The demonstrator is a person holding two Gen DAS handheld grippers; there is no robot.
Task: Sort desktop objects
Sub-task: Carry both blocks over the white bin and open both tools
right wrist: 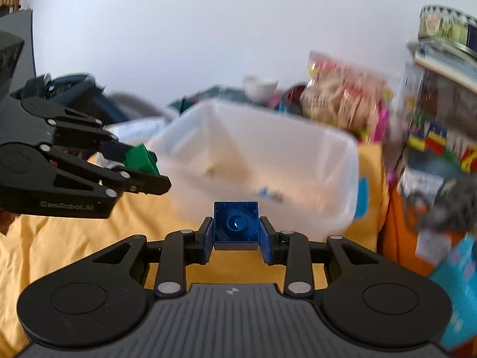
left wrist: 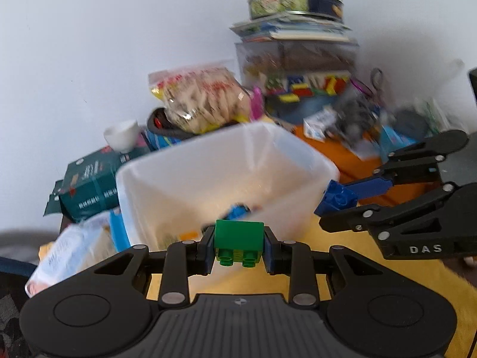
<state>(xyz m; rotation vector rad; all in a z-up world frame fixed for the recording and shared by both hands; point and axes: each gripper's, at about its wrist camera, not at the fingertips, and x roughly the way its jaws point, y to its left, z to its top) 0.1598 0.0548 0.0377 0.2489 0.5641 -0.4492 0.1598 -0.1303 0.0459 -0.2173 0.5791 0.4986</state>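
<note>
Left wrist: our left gripper [left wrist: 238, 246] clamps a green brick [left wrist: 238, 237], studs toward camera, just before the white bin [left wrist: 167, 176]. Right gripper [left wrist: 337, 205] alongside pinches a blue brick [left wrist: 338, 198].

Right wrist: blue brick hollow side toward us, bin beyond on yellow cloth [right wrist: 74, 238].

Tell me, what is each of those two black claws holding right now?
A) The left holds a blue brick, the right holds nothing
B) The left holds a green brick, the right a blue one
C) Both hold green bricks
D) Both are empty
B: the left gripper is clamped on a green brick, and the right gripper on a blue brick, both near the white tub.
</note>
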